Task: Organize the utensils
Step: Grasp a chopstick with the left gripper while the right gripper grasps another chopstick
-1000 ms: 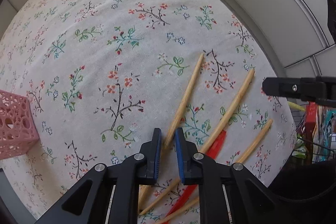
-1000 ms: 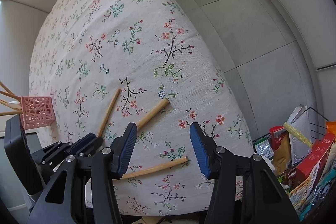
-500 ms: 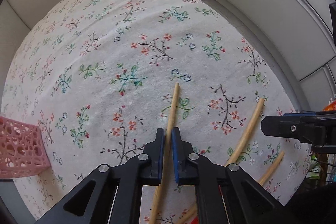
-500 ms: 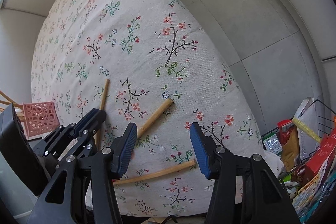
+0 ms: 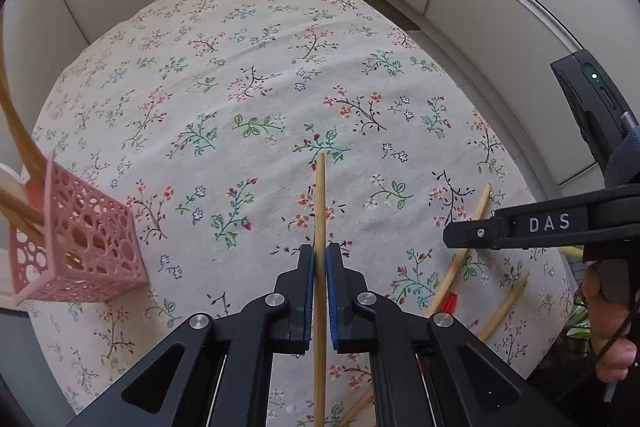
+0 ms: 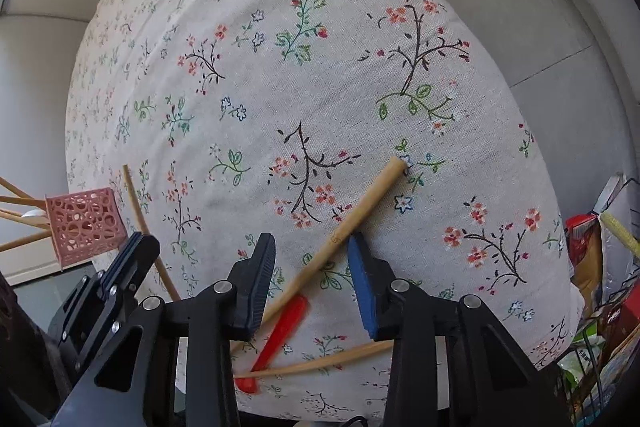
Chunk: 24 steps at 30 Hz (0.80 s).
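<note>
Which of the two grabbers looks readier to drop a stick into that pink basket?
The left. The left gripper is already shut on a wooden stick, and the pink basket sits on its side. The right gripper is only closing around another stick on the tablecloth.

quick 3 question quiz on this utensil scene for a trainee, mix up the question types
1. True or false: the left gripper is shut on a wooden stick.
2. What colour is the perforated holder on the floral tablecloth?
3. Which thing lies between the closing jaws of the right gripper? A) a thick wooden stick B) a metal fork C) the holder

Key: 1 true; 2 pink; 3 A
</note>
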{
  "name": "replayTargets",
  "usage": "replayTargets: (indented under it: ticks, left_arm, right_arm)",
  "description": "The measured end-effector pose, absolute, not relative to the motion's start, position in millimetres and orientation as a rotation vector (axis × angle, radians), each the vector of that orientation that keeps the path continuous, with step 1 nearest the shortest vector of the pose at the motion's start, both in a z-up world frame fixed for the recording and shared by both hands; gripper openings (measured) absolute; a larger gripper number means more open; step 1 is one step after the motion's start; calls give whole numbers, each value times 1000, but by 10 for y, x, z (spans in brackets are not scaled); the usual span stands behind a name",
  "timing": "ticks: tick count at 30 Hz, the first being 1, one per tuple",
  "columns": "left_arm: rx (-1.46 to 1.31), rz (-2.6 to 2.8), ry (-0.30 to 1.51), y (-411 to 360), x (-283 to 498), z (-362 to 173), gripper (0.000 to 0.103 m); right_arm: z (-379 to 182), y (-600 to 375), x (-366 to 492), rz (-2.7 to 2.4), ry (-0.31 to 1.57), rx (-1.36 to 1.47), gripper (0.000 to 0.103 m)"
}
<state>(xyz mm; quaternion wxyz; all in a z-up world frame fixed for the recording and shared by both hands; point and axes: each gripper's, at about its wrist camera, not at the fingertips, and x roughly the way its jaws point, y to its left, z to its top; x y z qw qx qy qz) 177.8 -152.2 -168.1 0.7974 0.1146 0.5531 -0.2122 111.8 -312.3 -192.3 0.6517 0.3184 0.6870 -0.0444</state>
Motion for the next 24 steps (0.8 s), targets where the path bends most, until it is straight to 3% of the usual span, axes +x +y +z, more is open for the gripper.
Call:
replayTargets:
  ticks: [8,10,24]
  left_arm:
    - [229,-442,1158,-1192,1613,-1536,6]
    - [226,-433,1152,-1124,1588,-1510,6]
    - [142,-388,1075,-644,1458,-1190,6]
  right_arm:
    - [-1873,-2944,1251,-213,1527,611,24]
    - [-1864,-2894,1284,-231,1519,564,17]
    - [-1910,-3036,1384,-223,1445,796,7]
